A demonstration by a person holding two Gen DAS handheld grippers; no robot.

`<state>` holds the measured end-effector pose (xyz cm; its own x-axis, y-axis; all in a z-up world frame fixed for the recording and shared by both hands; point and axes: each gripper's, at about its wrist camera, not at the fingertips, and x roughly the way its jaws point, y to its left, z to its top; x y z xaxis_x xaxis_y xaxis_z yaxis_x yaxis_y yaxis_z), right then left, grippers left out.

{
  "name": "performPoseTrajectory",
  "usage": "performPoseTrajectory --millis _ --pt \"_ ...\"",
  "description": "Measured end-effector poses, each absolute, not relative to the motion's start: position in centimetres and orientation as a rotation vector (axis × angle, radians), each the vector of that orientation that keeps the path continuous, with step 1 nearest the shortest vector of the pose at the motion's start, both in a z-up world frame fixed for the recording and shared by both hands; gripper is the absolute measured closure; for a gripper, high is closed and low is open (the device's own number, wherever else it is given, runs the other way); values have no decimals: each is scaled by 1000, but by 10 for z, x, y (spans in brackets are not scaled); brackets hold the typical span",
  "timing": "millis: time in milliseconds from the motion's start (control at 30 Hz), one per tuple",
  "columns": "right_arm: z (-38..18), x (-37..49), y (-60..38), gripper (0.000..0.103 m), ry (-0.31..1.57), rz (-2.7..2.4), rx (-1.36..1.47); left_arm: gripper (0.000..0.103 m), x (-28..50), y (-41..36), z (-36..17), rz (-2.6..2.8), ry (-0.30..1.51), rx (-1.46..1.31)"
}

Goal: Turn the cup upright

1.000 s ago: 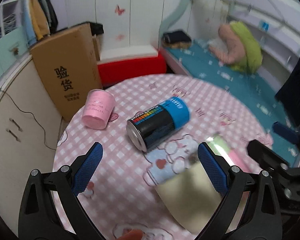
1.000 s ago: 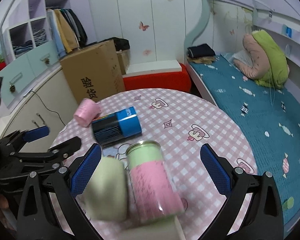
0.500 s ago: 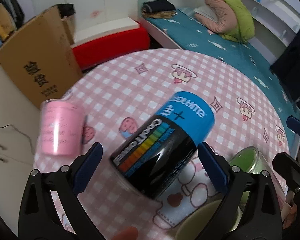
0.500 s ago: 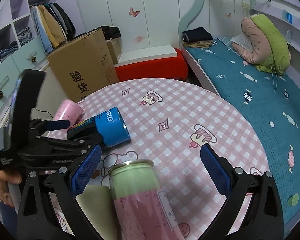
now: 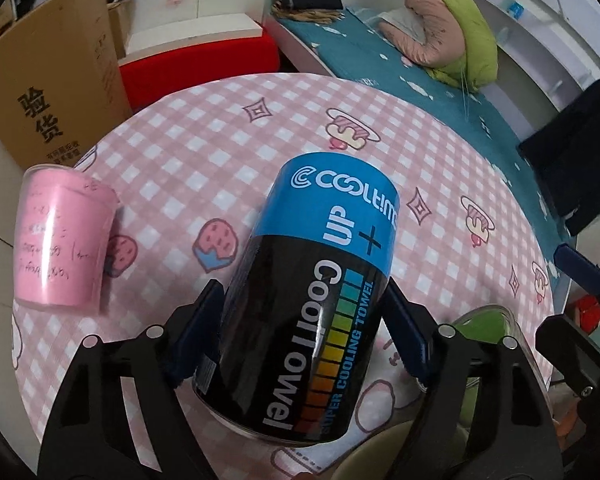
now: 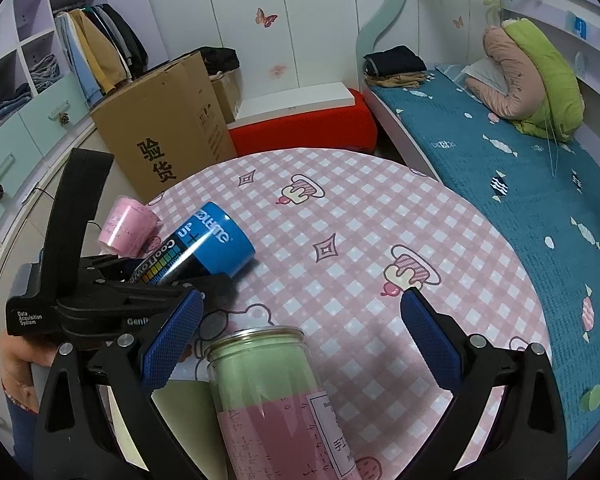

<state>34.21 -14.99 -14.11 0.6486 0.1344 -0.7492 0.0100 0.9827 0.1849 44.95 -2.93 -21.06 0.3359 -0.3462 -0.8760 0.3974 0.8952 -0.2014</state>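
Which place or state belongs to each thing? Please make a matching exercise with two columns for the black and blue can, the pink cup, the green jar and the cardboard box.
Things:
1. can
2. pink cup
3. green jar
4. box

Places or states:
A. on the floor, beyond the table
B. between the open jaws of the right gripper
C. lying on its side, with no gripper around it
D. between the jaws of the left gripper, which have closed in on its sides

Pairs: 1-D, 2-C, 3-B, 4-A
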Motion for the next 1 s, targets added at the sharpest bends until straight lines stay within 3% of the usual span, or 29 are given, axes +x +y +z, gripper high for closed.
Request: performPoseTrajectory --millis 267,567,1000 --pt "-137 338 -145 7 853 81 170 30 419 0 -179 -406 1037 10" --pt "-106 299 -116 7 804 118 137 30 329 50 -130 -252 886 -62" --pt "-105 222 -62 7 817 170 62 30 224 78 -170 -71 895 -171"
